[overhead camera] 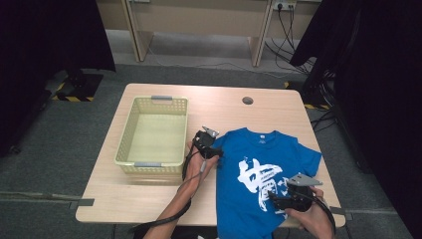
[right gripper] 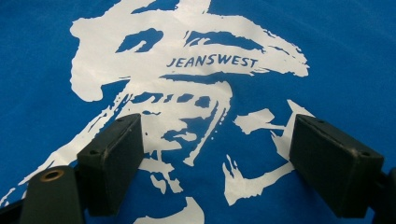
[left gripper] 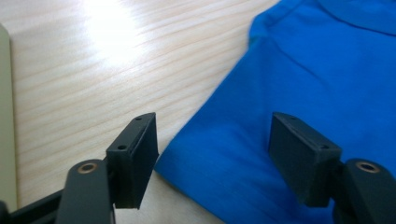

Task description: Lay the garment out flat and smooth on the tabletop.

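Blue T-shirt [overhead camera: 259,164] flat, both claws open

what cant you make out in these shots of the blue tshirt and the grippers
- Blue cotton T-shirt: its hem is cut off by the bottom edge of the high view.
- Collar label: too small to read in the high view.
- White printed graphic: right gripper view crops its lower part.
- Pale yellow plastic basket: a sliver at the left gripper view's edge.
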Action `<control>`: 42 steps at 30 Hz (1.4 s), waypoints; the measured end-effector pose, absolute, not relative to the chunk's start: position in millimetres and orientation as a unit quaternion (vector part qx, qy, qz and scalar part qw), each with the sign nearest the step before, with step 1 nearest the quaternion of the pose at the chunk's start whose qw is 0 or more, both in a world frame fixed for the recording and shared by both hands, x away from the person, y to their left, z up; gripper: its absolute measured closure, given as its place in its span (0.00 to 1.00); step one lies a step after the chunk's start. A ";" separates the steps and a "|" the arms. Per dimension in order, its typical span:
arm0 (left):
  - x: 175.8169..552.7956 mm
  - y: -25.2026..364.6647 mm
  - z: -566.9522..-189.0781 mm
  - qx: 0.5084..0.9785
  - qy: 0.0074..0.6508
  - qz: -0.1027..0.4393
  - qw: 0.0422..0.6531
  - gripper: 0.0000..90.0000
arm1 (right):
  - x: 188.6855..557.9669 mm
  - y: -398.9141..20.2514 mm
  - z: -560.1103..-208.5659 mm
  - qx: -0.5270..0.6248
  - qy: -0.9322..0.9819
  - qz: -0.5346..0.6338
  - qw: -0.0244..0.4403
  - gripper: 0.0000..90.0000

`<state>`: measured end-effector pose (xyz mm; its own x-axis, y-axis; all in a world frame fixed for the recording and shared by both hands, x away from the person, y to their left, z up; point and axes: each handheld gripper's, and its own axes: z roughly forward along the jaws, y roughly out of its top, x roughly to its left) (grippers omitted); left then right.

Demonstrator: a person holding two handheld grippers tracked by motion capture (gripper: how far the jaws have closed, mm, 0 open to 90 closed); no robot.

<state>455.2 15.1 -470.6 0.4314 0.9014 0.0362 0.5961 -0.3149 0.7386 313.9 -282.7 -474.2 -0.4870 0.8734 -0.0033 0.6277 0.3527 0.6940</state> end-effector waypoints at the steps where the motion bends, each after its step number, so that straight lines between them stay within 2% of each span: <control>1: 451.5 13.4 -468.2 0.778 0.473 0.230 0.343 0.35 | 313.9 -282.6 -474.2 0.469 0.800 0.322 0.190 0.20; 6: 431.0 7.6 -463.6 0.795 0.436 0.224 0.357 0.32 | 313.9 -282.5 -474.1 0.470 0.800 0.321 0.191 0.20; 10: 423.2 10.4 -472.3 0.810 0.424 0.228 0.335 0.36 | 314.0 -282.0 -474.2 0.470 0.799 0.322 0.191 0.20; 17: 427.4 24.9 -472.3 0.807 0.424 0.269 0.310 0.37 | 313.9 -282.0 -474.3 0.470 0.799 0.322 0.192 0.20; 22: 425.8 20.4 -470.5 0.810 0.423 0.260 0.311 0.37 | 313.9 -281.5 -474.3 0.472 0.798 0.322 0.191 0.20; 24: 424.1 18.4 -469.2 0.809 0.423 0.254 0.319 0.35 | 314.0 -281.6 -474.2 0.471 0.799 0.322 0.191 0.20; 25: 421.7 14.4 -466.8 0.802 0.426 0.247 0.340 0.29 | 314.0 -281.6 -474.2 0.471 0.799 0.321 0.190 0.19; 30: 418.6 -2.2 -467.0 0.805 0.412 0.220 0.366 0.26 | 313.8 -281.2 -474.4 0.472 0.798 0.322 0.191 0.19; 37: 426.1 -5.4 -477.1 0.810 0.419 0.207 0.354 0.28 | 314.1 -281.2 -474.3 0.471 0.799 0.321 0.190 0.19; 39: 427.7 -2.2 -476.1 0.810 0.417 0.228 0.344 0.29 | 314.2 -280.6 -474.1 0.474 0.798 0.321 0.188 0.19; 42: 432.9 4.0 -475.8 0.806 0.426 0.231 0.340 0.30 | 318.1 -282.1 -473.5 0.473 0.796 0.332 0.181 0.20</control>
<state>432.9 4.0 -475.8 0.5311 0.8433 0.0827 0.5300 -0.4067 0.7441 318.1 -282.1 -473.5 -0.4877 0.8727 0.0250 0.6320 0.3332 0.6997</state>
